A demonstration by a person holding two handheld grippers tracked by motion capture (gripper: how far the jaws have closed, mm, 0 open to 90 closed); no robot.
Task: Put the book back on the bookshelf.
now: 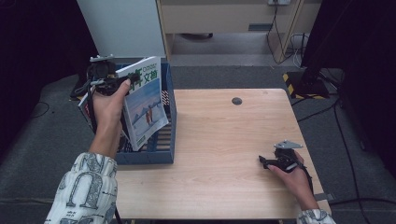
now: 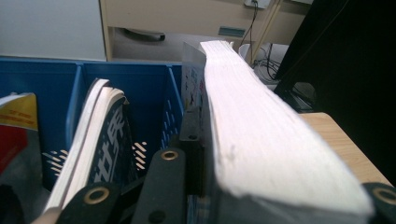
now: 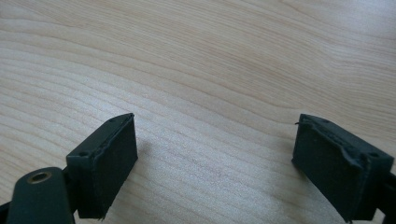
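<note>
A thick book point(image 1: 147, 102) with a pale blue cover and green characters is held tilted above the blue slotted rack point(image 1: 168, 140) at the table's left edge. My left gripper point(image 1: 122, 81) is shut on its upper left part. In the left gripper view, the book's white page edge point(image 2: 252, 116) runs between the jaws of the left gripper point(image 2: 280, 163), over the blue rack point(image 2: 140, 84). My right gripper point(image 1: 264, 161) rests low at the table's front right, jaws pointing left. The right gripper point(image 3: 219, 154) is open over bare wood, with nothing between its pads.
Inside the rack stand other books: a dark-covered one point(image 2: 100, 140) with white characters and a red and yellow one point(image 2: 16, 126). The wooden table point(image 1: 224, 140) has a round dark grommet point(image 1: 236, 101) near its far edge. A white panel point(image 1: 123, 28) rises behind the rack.
</note>
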